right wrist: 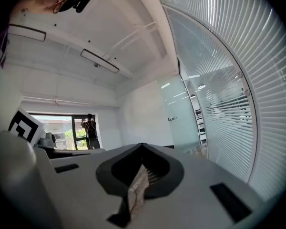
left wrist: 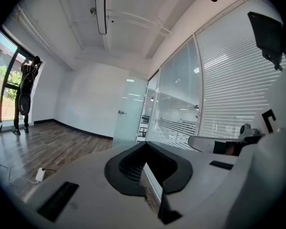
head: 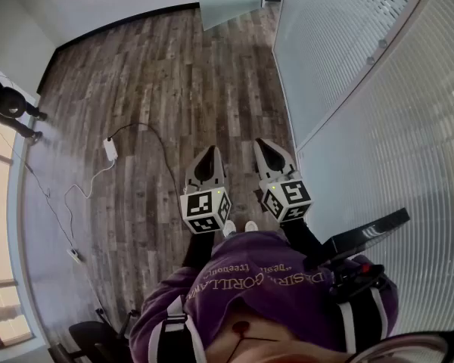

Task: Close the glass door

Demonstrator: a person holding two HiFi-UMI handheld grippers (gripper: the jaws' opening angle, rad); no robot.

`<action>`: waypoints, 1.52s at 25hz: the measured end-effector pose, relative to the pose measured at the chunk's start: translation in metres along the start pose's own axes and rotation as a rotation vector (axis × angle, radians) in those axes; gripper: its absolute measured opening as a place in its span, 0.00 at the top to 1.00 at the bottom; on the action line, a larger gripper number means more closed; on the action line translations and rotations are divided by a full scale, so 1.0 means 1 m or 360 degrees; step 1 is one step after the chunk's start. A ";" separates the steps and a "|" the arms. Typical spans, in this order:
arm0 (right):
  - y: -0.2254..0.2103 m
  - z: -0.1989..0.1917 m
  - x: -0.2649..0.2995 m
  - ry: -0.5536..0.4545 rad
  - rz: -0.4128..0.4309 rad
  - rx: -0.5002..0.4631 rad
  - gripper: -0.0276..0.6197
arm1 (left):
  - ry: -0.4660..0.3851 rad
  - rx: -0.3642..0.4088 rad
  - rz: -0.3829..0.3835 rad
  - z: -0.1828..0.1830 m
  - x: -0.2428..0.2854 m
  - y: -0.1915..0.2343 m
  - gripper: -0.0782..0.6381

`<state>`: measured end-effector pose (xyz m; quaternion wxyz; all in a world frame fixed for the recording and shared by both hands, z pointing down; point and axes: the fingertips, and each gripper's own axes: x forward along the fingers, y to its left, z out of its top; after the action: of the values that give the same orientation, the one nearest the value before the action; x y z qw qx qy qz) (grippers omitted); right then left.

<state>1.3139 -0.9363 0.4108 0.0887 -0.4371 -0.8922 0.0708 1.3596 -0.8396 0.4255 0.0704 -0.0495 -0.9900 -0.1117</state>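
"Progress on the door?"

"None yet, by my reading. The tall frosted glass door [head: 227, 2] stands ajar at the far end of the room, beside the slatted glass partition wall [head: 363, 89] on my right. I am well apart from it, standing on the dark wood plank floor [head: 159, 74]. This looks like the approach step."

"Your tools?"

"Both empty. My left tool [head: 209, 151] has its jaws pressed together on nothing. My right tool [head: 263, 144] looks the same, with its jaws meeting at the tip. I hold them side by side, roughly level, aimed towards the door."

"Next move?"

"I judge it calls for walking up the room along the partition. Then I would set a tool against the door's free edge or its small metal handle [left wrist: 120, 112] and push the door into line with the partition. Closed jaws should do for a push, but a grip on the handle would need them opened first."

"What do the views add to each other?"

"The head view cuts the door off at the top of the frame, but it shows the white power adapter [head: 110, 149] lying on the floor, left of my path. The gripper views show the door's full height, the handle and the open doorway [left wrist: 145, 120] beside it. They also show another person [left wrist: 25, 94] standing at the window, far from the door."
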 end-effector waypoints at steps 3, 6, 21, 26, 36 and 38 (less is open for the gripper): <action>-0.004 0.001 0.000 0.0003 -0.0001 0.0002 0.97 | 0.0001 -0.0001 0.0000 0.000 0.003 -0.002 0.89; -0.004 0.000 0.001 0.0004 -0.0003 0.0002 0.97 | 0.0002 0.0000 -0.0001 0.000 0.003 -0.001 0.89; 0.001 -0.014 0.009 0.0031 -0.0046 0.0032 0.97 | 0.0058 -0.0016 0.0013 -0.016 -0.001 0.016 0.89; 0.011 -0.019 0.026 0.0063 -0.0046 0.0023 0.97 | 0.0070 -0.0013 0.0046 -0.017 -0.003 0.039 0.89; 0.013 -0.027 0.066 0.0102 -0.0078 0.0024 0.97 | 0.0112 -0.0088 0.0090 -0.025 0.015 0.079 0.89; 0.006 -0.029 0.077 0.0109 -0.0074 0.0030 0.97 | 0.0109 -0.0102 0.0120 -0.026 0.025 0.085 0.89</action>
<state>1.2789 -0.8704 0.4451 0.1249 -0.4175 -0.8979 0.0620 1.3476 -0.7611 0.4728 0.1069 -0.0853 -0.9803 -0.1423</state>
